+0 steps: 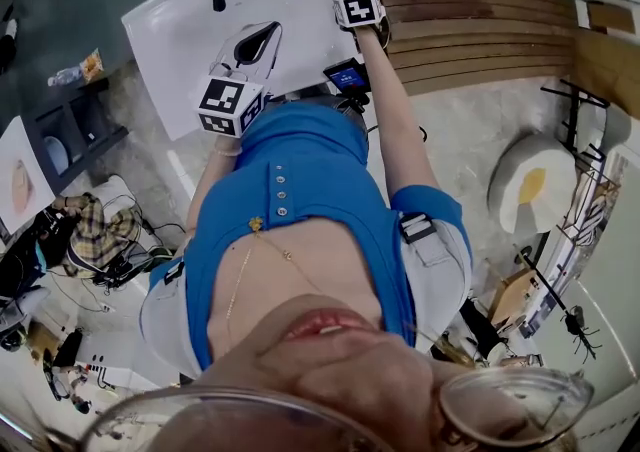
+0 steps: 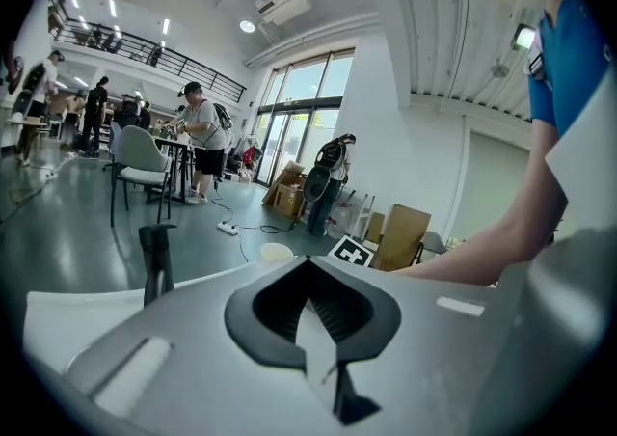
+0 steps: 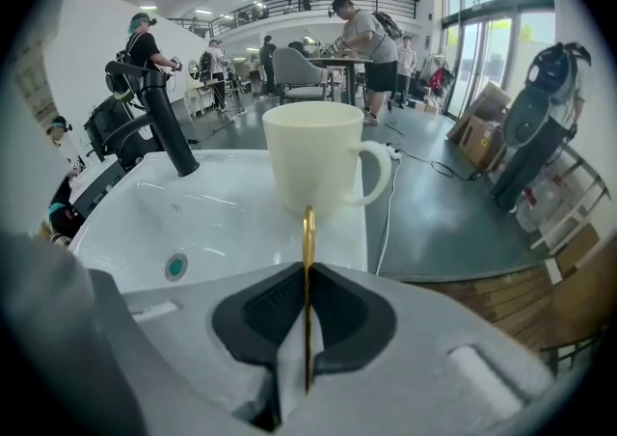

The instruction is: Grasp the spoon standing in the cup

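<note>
Spoon (image 3: 308,260), gold and seen edge-on, stands upright between the jaws of the right hand-held gripper (image 3: 308,275), which are pressed together on it. Its upper end rises just above the jaw tips and shows against the lower wall of the cream cup (image 3: 313,154); whether it touches the cup cannot be told. The cup stands just beyond the hand-held gripper, near the far right corner of the white worktop (image 3: 231,212), with its handle turned to the right. Left of the cup, a black faucet (image 3: 159,116) rises from the worktop's far edge. A round drain (image 3: 174,267) sits in the shallow basin nearer the hand-held gripper.

The left hand-held gripper (image 2: 309,262) has its jaws closed with nothing between them. In the head view it hangs over the near part of the worktop, well apart from the cup. In the left gripper view the faucet stands to its left, and the cup shows small beyond the jaw tips.
</note>
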{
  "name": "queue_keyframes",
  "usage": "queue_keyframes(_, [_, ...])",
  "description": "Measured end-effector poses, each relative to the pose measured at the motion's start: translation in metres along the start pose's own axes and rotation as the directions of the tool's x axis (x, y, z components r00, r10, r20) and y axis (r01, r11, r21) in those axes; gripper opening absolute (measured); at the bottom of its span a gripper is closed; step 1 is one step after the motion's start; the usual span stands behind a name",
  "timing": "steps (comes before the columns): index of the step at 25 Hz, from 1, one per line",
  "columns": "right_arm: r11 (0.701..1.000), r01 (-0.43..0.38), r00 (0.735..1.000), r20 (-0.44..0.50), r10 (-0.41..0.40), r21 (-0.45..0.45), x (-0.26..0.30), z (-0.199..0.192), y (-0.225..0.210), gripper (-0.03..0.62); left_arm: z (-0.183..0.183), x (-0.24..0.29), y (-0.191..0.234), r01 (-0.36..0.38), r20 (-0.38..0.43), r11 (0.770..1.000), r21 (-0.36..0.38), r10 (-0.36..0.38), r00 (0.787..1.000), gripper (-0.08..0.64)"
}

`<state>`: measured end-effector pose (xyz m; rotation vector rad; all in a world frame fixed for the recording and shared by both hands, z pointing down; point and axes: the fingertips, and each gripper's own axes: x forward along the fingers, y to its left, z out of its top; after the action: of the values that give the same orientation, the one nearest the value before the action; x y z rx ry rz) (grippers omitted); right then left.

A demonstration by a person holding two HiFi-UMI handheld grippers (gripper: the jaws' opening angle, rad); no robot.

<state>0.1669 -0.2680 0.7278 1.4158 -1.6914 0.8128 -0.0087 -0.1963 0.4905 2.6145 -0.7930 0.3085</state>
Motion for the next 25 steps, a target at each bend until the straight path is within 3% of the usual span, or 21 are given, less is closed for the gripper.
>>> queue_keyframes(9, [0.995,-0.061,0.998,0.032,0.059,0.074,-0.002,-0.003,0.001,0.057,-0.002,0.011,-0.010,0.044,-0.024,0.999,0.022,-0.044,0.999,0.000])
queue_keyframes(25, [0.990,-0.096,0.992,0.093,0.086,0.108,-0.015,-0.010,-0.011,0.074,-0.007,0.024,-0.021,0.096,-0.051,0.995,0.032,-0.094,0.994,0.000])
